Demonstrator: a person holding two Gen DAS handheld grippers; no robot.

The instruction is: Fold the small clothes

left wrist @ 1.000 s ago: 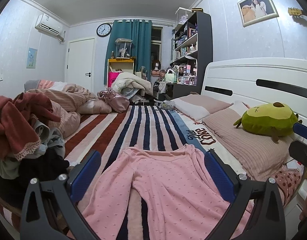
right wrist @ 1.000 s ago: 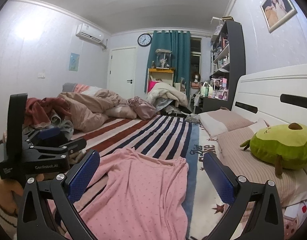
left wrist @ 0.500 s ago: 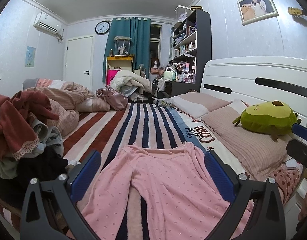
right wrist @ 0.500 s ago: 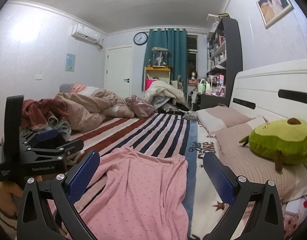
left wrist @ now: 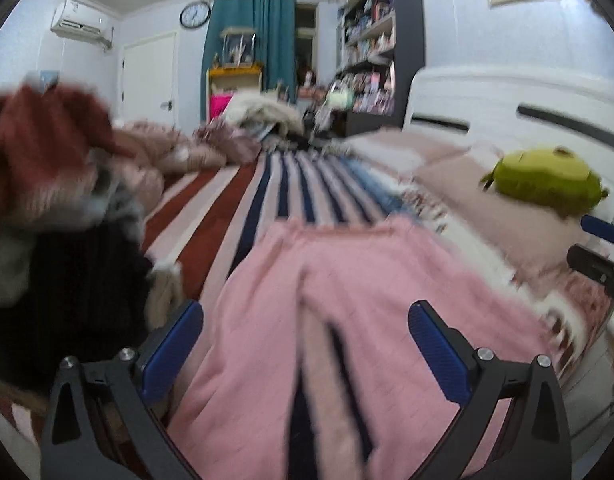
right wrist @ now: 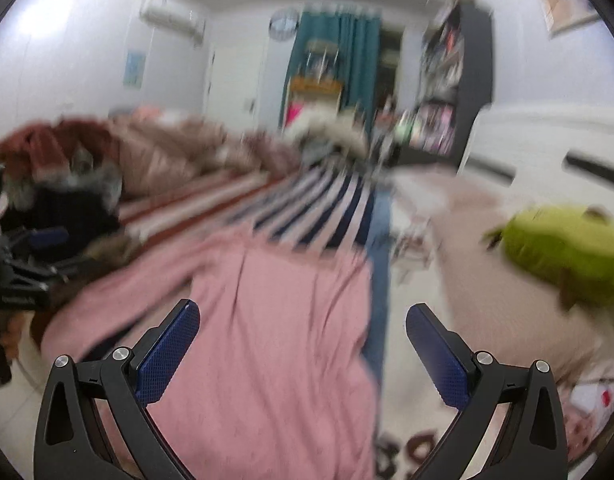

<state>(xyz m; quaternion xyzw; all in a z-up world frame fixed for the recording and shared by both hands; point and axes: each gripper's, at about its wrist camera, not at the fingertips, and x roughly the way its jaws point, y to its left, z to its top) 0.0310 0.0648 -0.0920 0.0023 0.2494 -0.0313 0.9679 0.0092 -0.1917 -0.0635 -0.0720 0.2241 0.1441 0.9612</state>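
Note:
A small pair of pink trousers [left wrist: 347,304] lies flat on the striped bed, waistband far, legs toward me. It also shows in the right wrist view [right wrist: 275,328]. My left gripper [left wrist: 307,348] is open and empty, low over the legs. My right gripper [right wrist: 303,348] is open and empty, low over the right side of the trousers. The left gripper shows at the left edge of the right wrist view [right wrist: 23,264]. The right gripper shows at the right edge of the left wrist view [left wrist: 603,256]. Both views are blurred.
A pile of mixed clothes [left wrist: 47,208] sits at the left of the bed. A green plush toy [left wrist: 547,184] lies on pillows [left wrist: 467,184] at the right by the white headboard [left wrist: 527,104]. Rumpled bedding [left wrist: 175,152] lies further back.
Both grippers have dropped and moved forward toward the pink trousers, which now look larger and closer. Both views have become blurred from motion. The jaws stay open.

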